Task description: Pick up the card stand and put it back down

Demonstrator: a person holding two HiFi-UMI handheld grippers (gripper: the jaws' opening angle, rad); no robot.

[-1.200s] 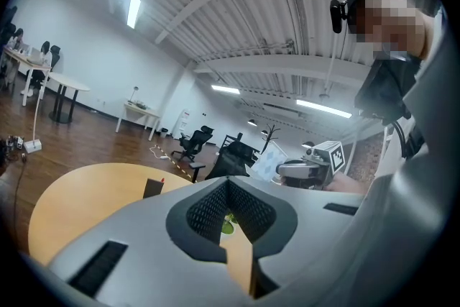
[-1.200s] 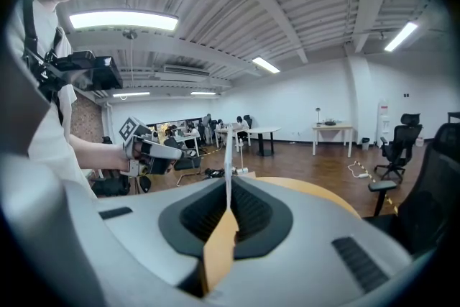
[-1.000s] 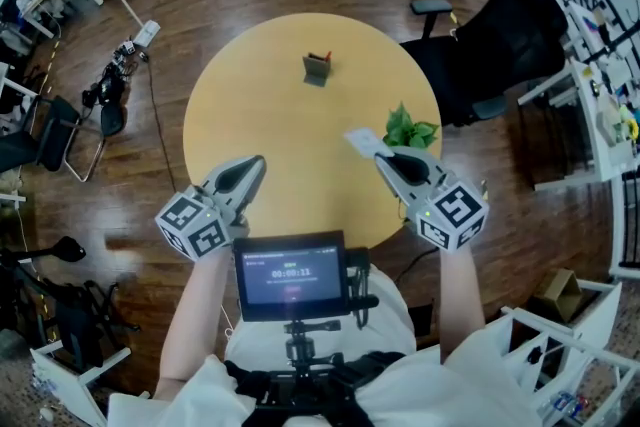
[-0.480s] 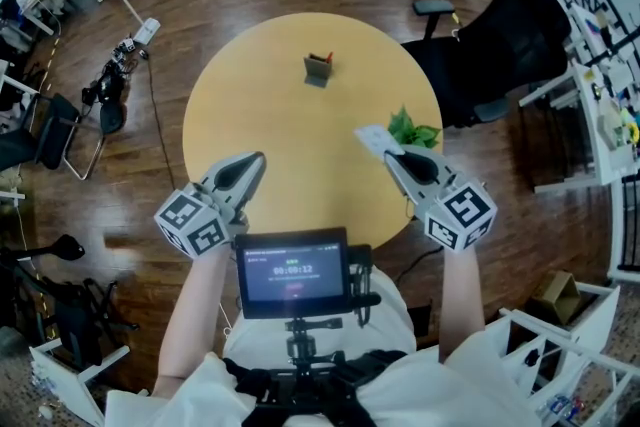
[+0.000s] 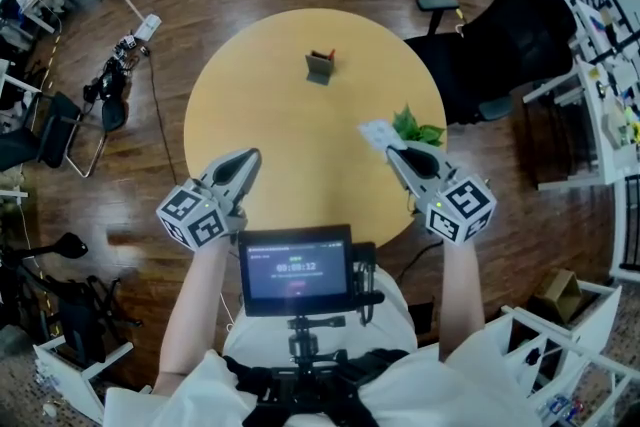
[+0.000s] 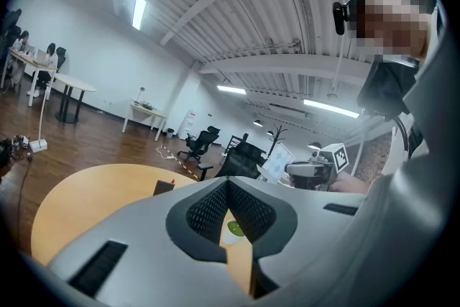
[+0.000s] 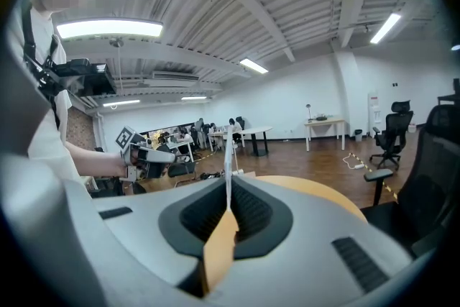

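Observation:
The card stand (image 5: 320, 67), a small grey holder with a red bit on top, sits alone on the far part of the round yellow table (image 5: 290, 125); it also shows in the left gripper view (image 6: 163, 188). My right gripper (image 5: 392, 151) is shut on a white card (image 5: 377, 131), held above the table's right side; the card's thin edge (image 7: 228, 162) rises between the jaws. My left gripper (image 5: 252, 157) hovers over the near left of the table, tips together, nothing in it. Both grippers are well short of the stand.
A green potted plant (image 5: 415, 129) stands at the table's right edge, just beyond the right gripper. A black office chair (image 5: 510, 45) sits to the right of the table. A screen on a chest rig (image 5: 295, 270) hangs at the near edge. Cables and gear (image 5: 110, 85) lie on the floor at left.
The right gripper with the card has drifted a little to the right and farther out over the table. The left gripper has shifted only slightly. The stand has not moved.

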